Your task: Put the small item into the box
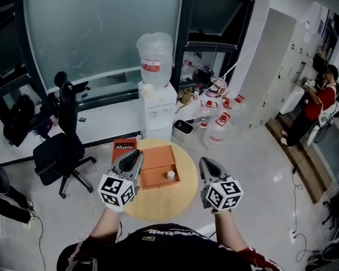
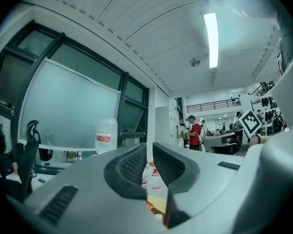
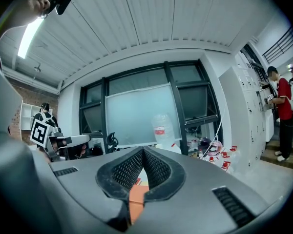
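- I see a round wooden table (image 1: 158,203) directly below the head camera, with 1 open orange box (image 1: 156,158) on it.
- The small item (image 1: 170,175), a white piece, sits inside the box near its right-hand wall, at the corner closer to me. It is already in the box and nothing is touching it.
- Left gripper (image 1: 138,154): it hangs over the left edge of the box and points roughly level. In the left gripper view (image 2: 149,148) its fingers (image 2: 133,165) stand narrow, with only a thin slit between the tips. Nothing is between them. Through the slit I see a strip of the orange box and a white speck low down.
- Right gripper (image 1: 204,162): it is held off the table's right edge, apart from the box. In the right gripper view (image 3: 143,151) its fingers (image 3: 127,171) meet at the tips and hold nothing. The orange of the box shows lower down between them.
- A red booklet (image 1: 124,147) lies on the table, touching the box's far left corner.
- Behind the table stands a water dispenser (image 1: 158,110). An office chair (image 1: 59,154) is to the left.
- 1 person (image 1: 321,101) in a red top stands far right by the lockers.
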Demonstrator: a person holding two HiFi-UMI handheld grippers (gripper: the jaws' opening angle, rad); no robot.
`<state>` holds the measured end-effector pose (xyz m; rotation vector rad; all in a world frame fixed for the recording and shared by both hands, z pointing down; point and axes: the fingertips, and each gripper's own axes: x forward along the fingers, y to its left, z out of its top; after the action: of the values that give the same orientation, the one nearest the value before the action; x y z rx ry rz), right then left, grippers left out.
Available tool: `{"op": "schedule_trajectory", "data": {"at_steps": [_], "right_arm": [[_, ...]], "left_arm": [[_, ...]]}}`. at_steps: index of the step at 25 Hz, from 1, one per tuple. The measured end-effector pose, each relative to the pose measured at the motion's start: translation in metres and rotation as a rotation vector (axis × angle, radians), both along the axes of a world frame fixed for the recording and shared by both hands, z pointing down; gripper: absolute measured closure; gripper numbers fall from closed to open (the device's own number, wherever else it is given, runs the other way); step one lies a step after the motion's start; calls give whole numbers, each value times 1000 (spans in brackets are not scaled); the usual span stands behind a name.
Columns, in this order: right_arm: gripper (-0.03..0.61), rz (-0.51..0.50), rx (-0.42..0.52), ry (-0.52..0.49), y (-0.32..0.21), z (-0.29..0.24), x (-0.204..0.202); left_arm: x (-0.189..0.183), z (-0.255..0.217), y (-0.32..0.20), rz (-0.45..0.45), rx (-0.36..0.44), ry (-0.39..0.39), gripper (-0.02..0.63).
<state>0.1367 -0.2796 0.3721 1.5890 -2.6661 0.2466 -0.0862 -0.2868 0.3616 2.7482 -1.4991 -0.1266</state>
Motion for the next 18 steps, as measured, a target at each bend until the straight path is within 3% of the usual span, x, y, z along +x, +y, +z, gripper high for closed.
{"op": "schedule_trajectory", "data": {"at_steps": [18], "right_arm": [[551, 35, 23, 34, 3, -4, 6]], "left_arm": [[1, 6, 0, 2, -7, 0, 584]]}}
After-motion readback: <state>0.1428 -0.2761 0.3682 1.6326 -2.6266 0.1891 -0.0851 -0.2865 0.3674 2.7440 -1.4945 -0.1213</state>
